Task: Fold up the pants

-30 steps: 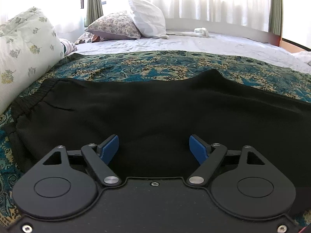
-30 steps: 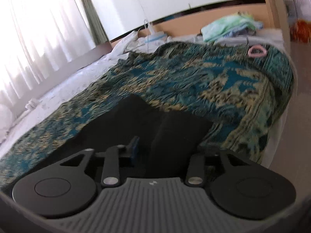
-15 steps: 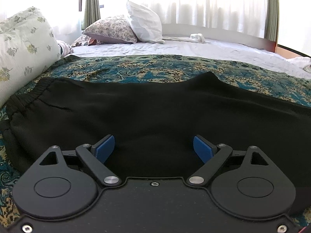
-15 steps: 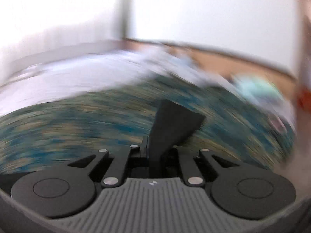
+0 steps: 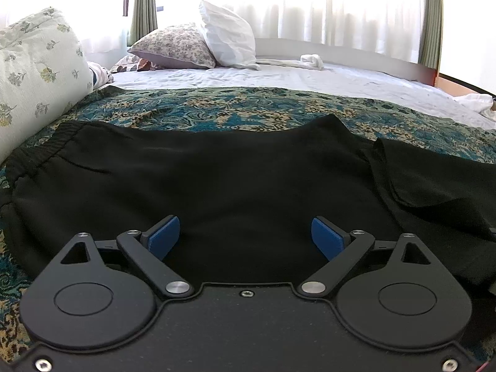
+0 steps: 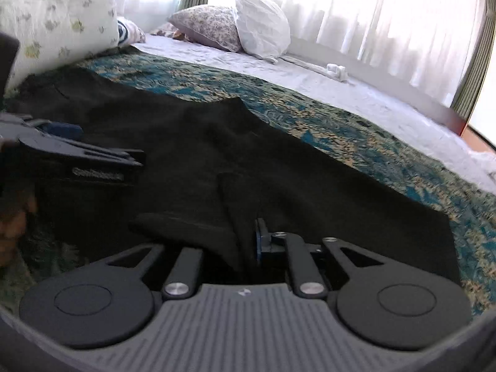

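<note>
Black pants [image 5: 235, 179] lie flat on a teal patterned bedspread [image 5: 248, 111], waistband [image 5: 46, 145] at the left. My left gripper [image 5: 245, 237] is open, low over the pants' near edge, nothing between its blue pads. My right gripper [image 6: 245, 245] is shut on the leg end of the pants [image 6: 229, 217] and holds it over the upper part of the pants [image 6: 173, 136]. That carried cloth shows at the right of the left wrist view [image 5: 434, 183]. The left gripper also shows at the left of the right wrist view [image 6: 62, 142].
A large floral pillow [image 5: 34, 74] stands at the left by the waistband. Two more pillows [image 5: 204, 46] lie at the head of the bed on a white sheet [image 5: 310, 77]. Curtained windows [image 5: 325, 3] run behind the bed.
My right gripper has swung from the foot of the bed toward the waistband, carrying the pant leg end over the pants. My left gripper has stayed open and nearly still.
</note>
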A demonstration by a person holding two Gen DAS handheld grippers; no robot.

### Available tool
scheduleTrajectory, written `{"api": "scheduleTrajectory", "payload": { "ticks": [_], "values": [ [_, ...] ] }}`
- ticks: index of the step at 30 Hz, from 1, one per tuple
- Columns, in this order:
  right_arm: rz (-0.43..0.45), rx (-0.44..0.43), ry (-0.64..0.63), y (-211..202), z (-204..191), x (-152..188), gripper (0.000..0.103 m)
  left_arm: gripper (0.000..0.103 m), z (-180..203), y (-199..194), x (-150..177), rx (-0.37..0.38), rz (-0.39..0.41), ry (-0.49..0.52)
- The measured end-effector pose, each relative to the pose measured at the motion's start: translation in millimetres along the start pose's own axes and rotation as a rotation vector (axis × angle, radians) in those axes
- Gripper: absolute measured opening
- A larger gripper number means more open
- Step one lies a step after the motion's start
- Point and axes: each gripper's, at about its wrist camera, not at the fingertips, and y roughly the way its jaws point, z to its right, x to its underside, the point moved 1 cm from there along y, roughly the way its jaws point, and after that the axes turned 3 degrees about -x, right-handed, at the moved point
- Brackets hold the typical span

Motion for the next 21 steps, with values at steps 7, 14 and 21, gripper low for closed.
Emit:
{"api": "scheduleTrajectory", "payload": {
  "ticks": [7, 14, 21],
  "values": [
    [0.048, -0.004, -0.029, -5, -11, 1, 0.066, 0.093, 0, 0, -1, 0.001, -0.006, -0.002],
    [0.125, -0.177, -0.023, -46, -9, 11, 0.087, 0.088, -15, -8, -11, 0.086, -0.019, -0.093],
    [0.196, -0.117, 0.109, -92, 30, 31, 0.090, 0.084, 5, -49, -12, 0.160, 0.028, -0.036]
  ]
}}
